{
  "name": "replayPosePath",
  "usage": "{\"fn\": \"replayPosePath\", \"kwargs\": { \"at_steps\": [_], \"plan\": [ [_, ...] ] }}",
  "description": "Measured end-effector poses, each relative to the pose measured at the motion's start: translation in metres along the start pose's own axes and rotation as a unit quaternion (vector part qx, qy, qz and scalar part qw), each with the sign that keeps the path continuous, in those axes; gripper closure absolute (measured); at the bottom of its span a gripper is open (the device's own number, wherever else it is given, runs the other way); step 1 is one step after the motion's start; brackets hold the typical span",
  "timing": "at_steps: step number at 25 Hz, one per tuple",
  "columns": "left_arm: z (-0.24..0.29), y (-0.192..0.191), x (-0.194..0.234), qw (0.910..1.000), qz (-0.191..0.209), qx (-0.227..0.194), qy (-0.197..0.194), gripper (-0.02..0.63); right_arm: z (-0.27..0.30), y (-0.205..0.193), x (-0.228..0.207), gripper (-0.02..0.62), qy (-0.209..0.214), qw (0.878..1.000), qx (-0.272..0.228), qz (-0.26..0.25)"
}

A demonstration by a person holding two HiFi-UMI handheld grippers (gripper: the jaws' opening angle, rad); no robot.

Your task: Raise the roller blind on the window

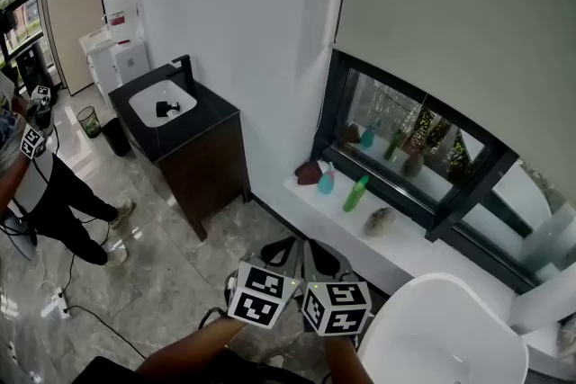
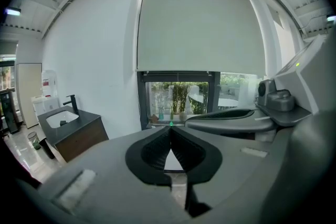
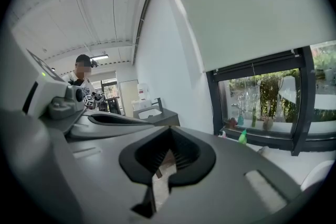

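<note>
The pale roller blind [image 1: 450,4] hangs over the upper part of the dark-framed window [image 1: 409,159]; its lower edge stops above the glass. In the left gripper view the blind [image 2: 199,23] is straight ahead and well out of reach, and in the right gripper view the blind [image 3: 252,8] is up at the right. My left gripper [image 1: 279,249] and right gripper [image 1: 324,258] are side by side low in the head view, pointing toward the window sill. The left gripper [image 2: 170,127] and the right gripper [image 3: 169,128] are both shut with nothing between the jaws.
On the white sill [image 1: 396,243] stand a green bottle [image 1: 356,193], a blue bottle [image 1: 326,180] and small ornaments. A dark vanity with a white sink [image 1: 162,103] stands left of the window. A white rounded seat [image 1: 450,337] is at lower right. A person [image 1: 36,184] stands far left.
</note>
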State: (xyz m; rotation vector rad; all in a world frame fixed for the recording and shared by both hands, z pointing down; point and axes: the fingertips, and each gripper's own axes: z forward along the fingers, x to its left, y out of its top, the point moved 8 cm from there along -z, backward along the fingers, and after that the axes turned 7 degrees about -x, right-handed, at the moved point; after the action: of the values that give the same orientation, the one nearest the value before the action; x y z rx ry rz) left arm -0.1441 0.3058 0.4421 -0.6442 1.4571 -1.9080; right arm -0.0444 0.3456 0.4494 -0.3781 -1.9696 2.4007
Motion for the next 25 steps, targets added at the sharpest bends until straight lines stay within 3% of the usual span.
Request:
{"fn": "replayPosePath", "kwargs": {
  "at_steps": [11,25],
  "plan": [
    [0.033,0.007,0.004,1.0,0.0,0.001,-0.005,0.604,0.022,0.006,-0.028,0.603,0.002,1.0,0.001,0.008],
    [0.125,0.023,0.1,0.9992,-0.012,0.006,-0.038,0.605,0.144,0.026,-0.049,0.603,-0.026,1.0,0.014,0.005]
  ]
}}
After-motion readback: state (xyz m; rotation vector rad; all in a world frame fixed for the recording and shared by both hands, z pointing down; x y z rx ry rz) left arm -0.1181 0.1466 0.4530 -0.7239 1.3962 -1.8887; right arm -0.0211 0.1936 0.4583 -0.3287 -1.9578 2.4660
